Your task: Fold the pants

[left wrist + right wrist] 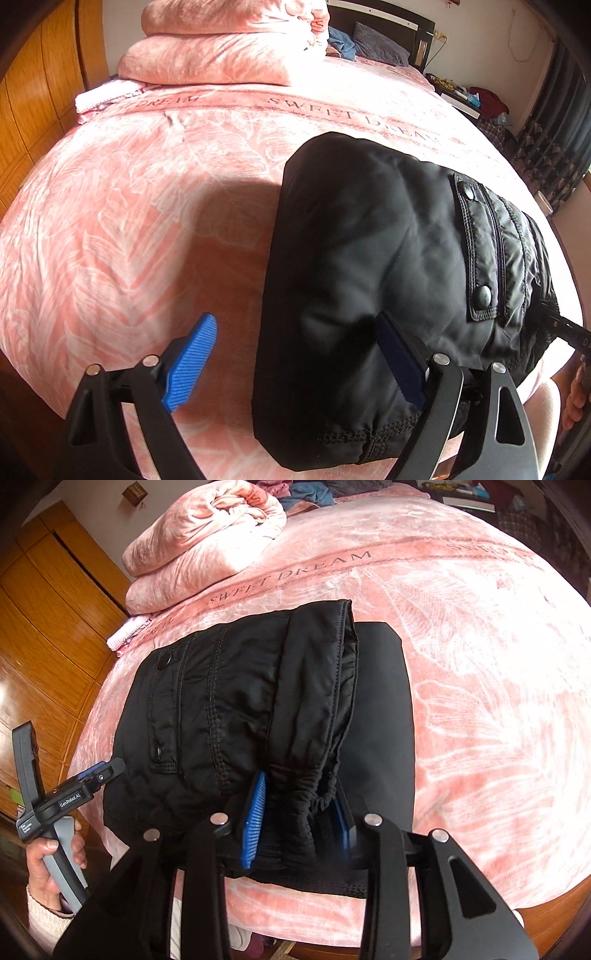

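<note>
1. While the black pants [258, 716] lie folded in a thick bundle on the pink bedspread [480, 664], the right gripper [299, 816] has its two blue pads pressed narrow on a gathered, elastic edge of the cloth, which bunches up between them.
2. The left gripper [295, 363] stands wide apart; its left pad [190, 363] hangs over bare bedspread [110, 221], and its right pad rests against the top of the pants [369, 258], with nothing clamped.
3. In the right wrist view, the left gripper [96, 771] shows beside the bundle's left edge, to the left of the right fingers, held by the person's left hand [48, 860].
4. A flap pocket [476, 254] with two snap buttons lies ahead and to the right of the left fingers; what it holds cannot be told.
5. Ahead of both grippers, woven lettering on the bedspread reads "SWEET DREAM" [291, 576].
6. The left gripper's body bears a small label, "GenRobot.AI" [70, 802].
7. Farther ahead, left of the fingers, a folded pink blanket [199, 542] is stacked on the bed, with a wooden wardrobe [44, 627] beyond it.
</note>
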The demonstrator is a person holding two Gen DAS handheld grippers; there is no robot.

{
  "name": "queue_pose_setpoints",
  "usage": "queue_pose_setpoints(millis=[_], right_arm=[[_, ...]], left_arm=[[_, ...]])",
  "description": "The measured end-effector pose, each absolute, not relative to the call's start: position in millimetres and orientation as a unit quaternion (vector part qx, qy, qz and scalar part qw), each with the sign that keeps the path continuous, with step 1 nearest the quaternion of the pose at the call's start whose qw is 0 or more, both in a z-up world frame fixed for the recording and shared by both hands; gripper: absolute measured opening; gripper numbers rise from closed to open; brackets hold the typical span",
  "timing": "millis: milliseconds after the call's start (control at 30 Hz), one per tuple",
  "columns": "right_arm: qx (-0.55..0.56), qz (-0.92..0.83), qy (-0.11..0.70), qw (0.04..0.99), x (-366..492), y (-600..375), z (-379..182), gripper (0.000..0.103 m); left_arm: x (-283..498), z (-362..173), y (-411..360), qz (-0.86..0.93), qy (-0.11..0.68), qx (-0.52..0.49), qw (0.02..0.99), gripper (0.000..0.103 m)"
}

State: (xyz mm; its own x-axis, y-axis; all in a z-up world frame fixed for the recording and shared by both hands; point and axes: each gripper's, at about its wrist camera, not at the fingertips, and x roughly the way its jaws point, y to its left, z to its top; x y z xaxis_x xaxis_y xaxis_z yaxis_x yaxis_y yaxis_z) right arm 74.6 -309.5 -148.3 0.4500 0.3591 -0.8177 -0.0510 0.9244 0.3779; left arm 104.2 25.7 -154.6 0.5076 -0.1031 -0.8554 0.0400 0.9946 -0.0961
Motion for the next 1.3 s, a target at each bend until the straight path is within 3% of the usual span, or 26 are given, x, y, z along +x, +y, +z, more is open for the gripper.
queue_pose_setpoints(millis=[33,233,500,567,633,733,1067,1300], right_arm=[[0.147,0.118,0.511,0.838,77,-309,-147,0.048],[0.178,0.136,0.49,0.843,98,-321,-126,0.066],[0.202,0.153,0.523,0.814,144,-318,-152,0.073],[0.214,0.165,0.526,0.806,147,-317,-162,0.069],[0.233,0.184,0.523,0.799,150,-315,-168,0.043],[0.262,0.19,0.507,0.799,148,-321,-167,0.023],[0.239,0.187,0.465,0.832,131,-343,-108,0.015],[0.233,0.155,0.492,0.824,139,-351,-133,0.016]], left_arm=[[105,-154,25,-0.041,0.495,-0.031,0.868,0.088],[108,-148,23,-0.038,0.496,-0.023,0.867,0.09],[107,-140,14,-0.034,0.495,0.001,0.868,0.095],[107,-137,11,-0.038,0.491,0.007,0.87,0.095],[107,-135,8,-0.04,0.488,0.009,0.872,0.095],[108,-134,6,-0.044,0.489,0.004,0.871,0.095],[106,-120,-12,-0.078,0.478,-0.003,0.875,0.095],[99,-100,-28,-0.095,0.455,0.007,0.886,0.095]])
